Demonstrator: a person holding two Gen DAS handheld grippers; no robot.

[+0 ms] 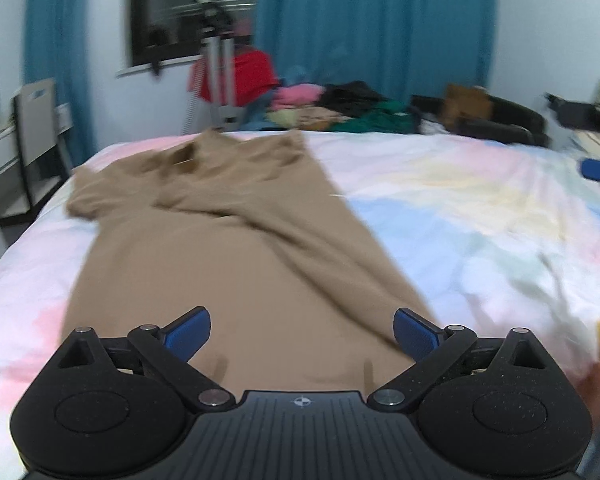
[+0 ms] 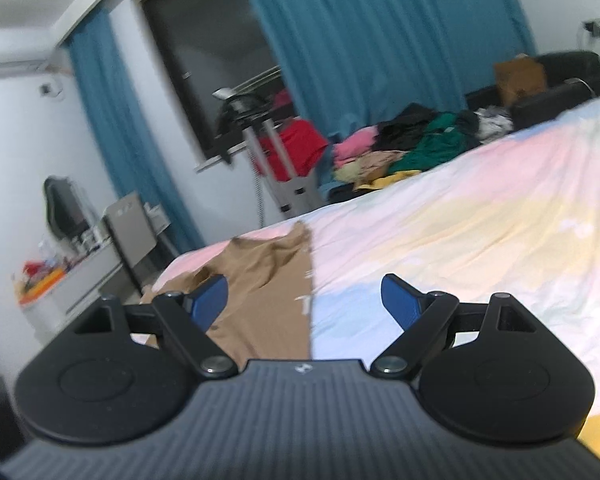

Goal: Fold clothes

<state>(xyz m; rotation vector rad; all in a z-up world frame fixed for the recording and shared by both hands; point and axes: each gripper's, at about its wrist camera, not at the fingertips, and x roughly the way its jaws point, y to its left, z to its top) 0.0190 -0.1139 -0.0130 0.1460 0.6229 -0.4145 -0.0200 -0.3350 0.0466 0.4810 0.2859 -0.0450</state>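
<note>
Tan garment (image 1: 236, 240) lies spread on bed (image 1: 460, 208), partly folded lengthwise, collar end toward far edge, near bed's left side. Left gripper (image 1: 302, 334) hovers over garment's near end, blue pads wide apart, nothing between them. Right gripper (image 2: 304, 304) above garment's right edge, jaws wide, empty. Pile of mixed clothes (image 1: 340, 108) sits beyond bed's far edge, before teal curtains (image 1: 372, 20).

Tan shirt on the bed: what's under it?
The tan shirt lies spread on the pastel bedspread, which shows all around it. One side is folded over, so a sleeve lies on top of the body. Anything beneath the fabric is covered and can't be seen.
</note>
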